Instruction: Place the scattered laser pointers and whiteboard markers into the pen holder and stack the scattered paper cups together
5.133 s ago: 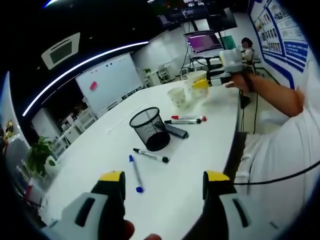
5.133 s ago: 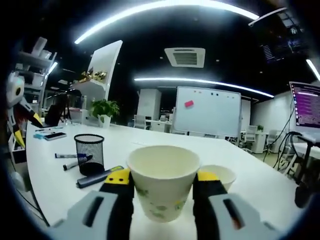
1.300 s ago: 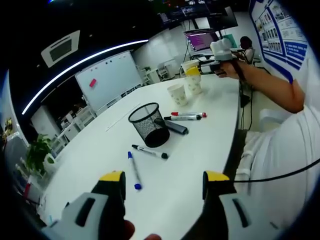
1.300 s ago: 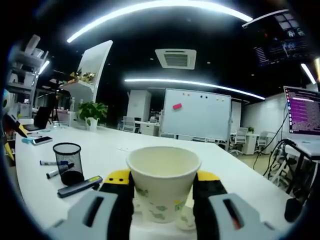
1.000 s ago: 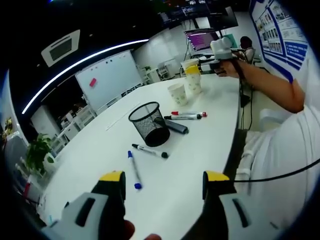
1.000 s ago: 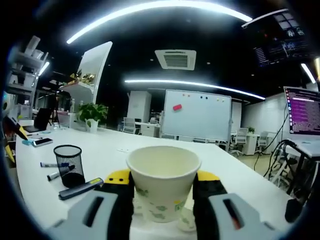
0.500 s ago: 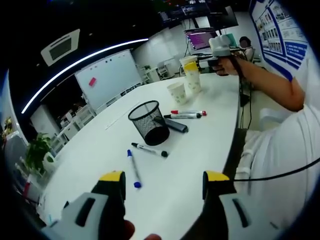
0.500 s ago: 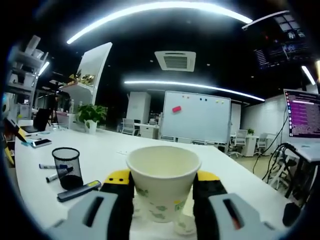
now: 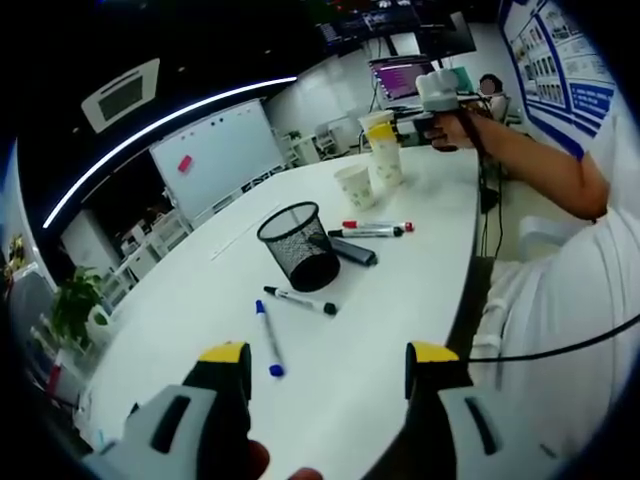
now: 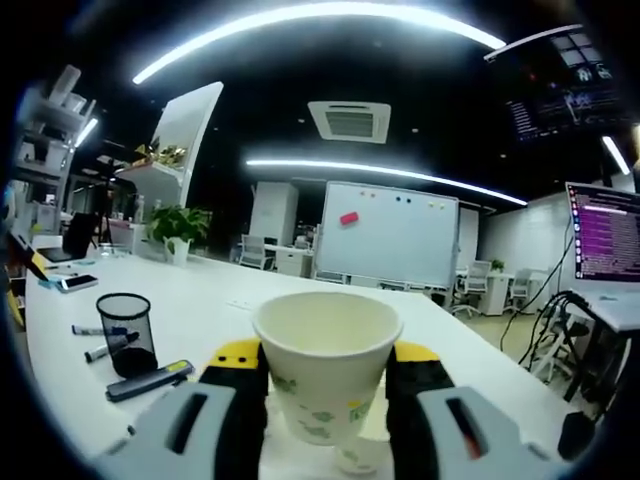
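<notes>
Paper cup (image 10: 327,372) clamped in right gripper (image 10: 326,365) jaws; left gripper (image 9: 328,358) jaws apart.

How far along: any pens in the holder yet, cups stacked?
Done: nothing visibly finished. The pen holder looks empty; the markers and laser pointer lie on the table. In hand: right gripper holds a paper cup above another. Left: second cup, all pens.

no legible text, labels or numbers
</notes>
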A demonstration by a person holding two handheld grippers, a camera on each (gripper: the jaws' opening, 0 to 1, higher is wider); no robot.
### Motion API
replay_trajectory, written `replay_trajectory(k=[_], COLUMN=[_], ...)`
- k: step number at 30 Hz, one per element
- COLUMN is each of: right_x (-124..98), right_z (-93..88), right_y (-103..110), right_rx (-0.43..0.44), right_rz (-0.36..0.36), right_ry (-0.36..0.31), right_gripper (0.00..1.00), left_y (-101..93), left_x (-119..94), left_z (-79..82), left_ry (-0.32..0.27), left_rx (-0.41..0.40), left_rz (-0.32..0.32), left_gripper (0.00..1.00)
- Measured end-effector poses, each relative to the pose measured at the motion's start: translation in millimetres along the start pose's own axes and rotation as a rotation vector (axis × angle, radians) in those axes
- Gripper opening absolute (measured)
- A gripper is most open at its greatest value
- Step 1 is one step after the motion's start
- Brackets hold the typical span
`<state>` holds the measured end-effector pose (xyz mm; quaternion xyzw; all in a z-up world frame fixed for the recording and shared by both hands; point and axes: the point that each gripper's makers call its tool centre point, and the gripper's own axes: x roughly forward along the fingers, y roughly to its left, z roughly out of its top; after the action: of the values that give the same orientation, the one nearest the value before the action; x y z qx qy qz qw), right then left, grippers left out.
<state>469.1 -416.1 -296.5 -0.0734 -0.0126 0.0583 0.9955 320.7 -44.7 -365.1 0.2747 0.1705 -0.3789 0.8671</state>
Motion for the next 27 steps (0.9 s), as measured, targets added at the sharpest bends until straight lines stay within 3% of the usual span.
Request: replay_trajectory(k=[27], right_x=[2], right_z=[-0.9], right_y=[-26], right_rx=[-0.019], right_rz=[-0.056], right_ry=[-0.007], right_gripper=[0.47], left_y=[-0.7], left_x=[3], left_z=[-3.7], left_ry=[0.01], left_rx=[-0.003], left_rz=[-0.003], left_gripper=[0.63])
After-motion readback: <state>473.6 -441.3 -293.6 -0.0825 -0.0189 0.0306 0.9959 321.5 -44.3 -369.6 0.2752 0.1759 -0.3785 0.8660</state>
